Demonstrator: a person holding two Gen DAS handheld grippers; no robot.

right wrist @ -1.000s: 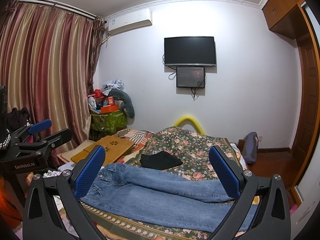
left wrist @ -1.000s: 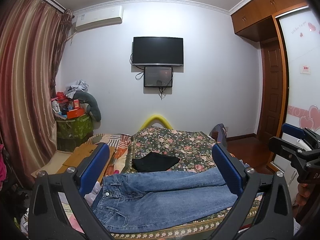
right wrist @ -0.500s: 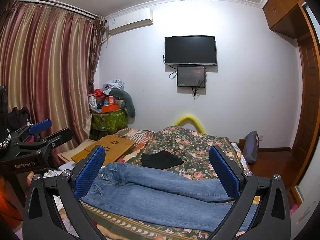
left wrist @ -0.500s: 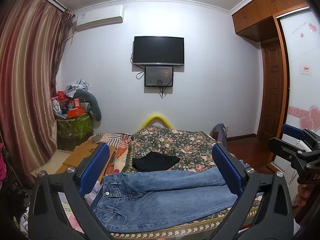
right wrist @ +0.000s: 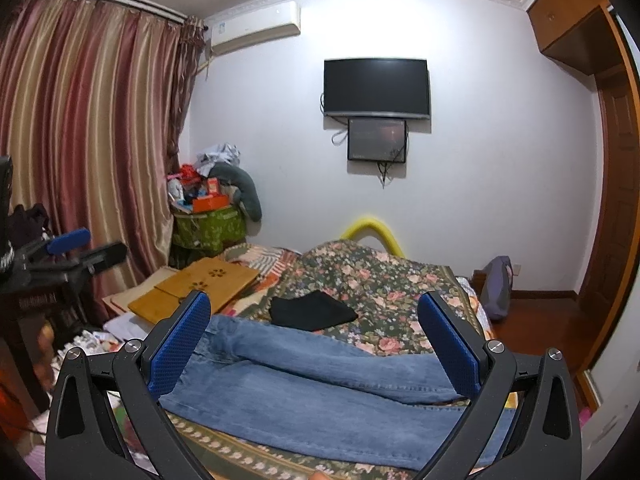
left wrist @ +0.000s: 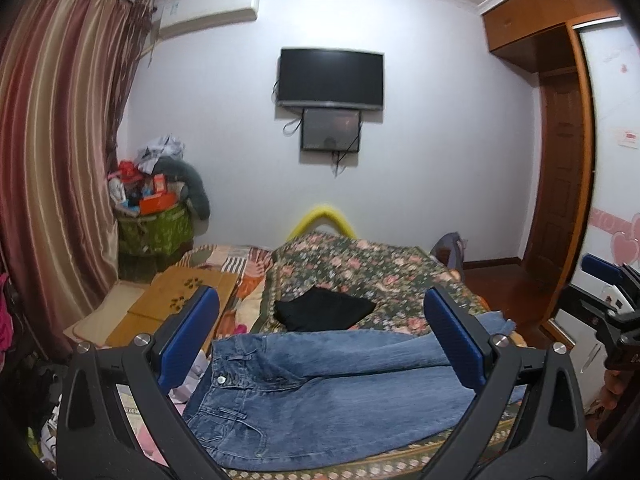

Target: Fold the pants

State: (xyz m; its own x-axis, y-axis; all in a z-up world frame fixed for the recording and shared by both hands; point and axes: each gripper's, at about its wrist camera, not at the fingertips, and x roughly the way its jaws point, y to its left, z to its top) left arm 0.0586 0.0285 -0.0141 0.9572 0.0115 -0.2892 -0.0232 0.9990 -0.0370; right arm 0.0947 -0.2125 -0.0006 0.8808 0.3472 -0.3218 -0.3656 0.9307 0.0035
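Jeans point(left wrist: 340, 384): laid flat across the near edge of the bed, waistband w/ button to the left, both legs running right, far leg angled slightly away from the near one. Spread out like this, prob. so the legs can be brought one over the other as a first fold; no fold made yet, judging from how they lie. Right wrist view shows the same jeans point(right wrist: 320, 392) from nearer the leg end, hems toward the lower right.

Bedspread point(left wrist: 384, 272): floral, under the jeans; gives a broad flat work surface. Black cloth point(left wrist: 324, 310) lies just behind the jeans, apart from them, not part of the job as far as can be told. Wooden board point(right wrist: 200, 288) sits on the bed's left side, well clear.

Left gripper point(left wrist: 320, 336): jaws spread wide, blue pads point(left wrist: 188, 336) either side of the view, nothing between them; hovers above the waist end, not touching the denim.

Right gripper point(right wrist: 316, 336): likewise wide apart, holds nothing, poised over the legs w/o contact. Each gripper also shows at the edge of the other's view.

Next move, est.: lower and pinch the fabric edges; thick denim may slip from a shallow bite.
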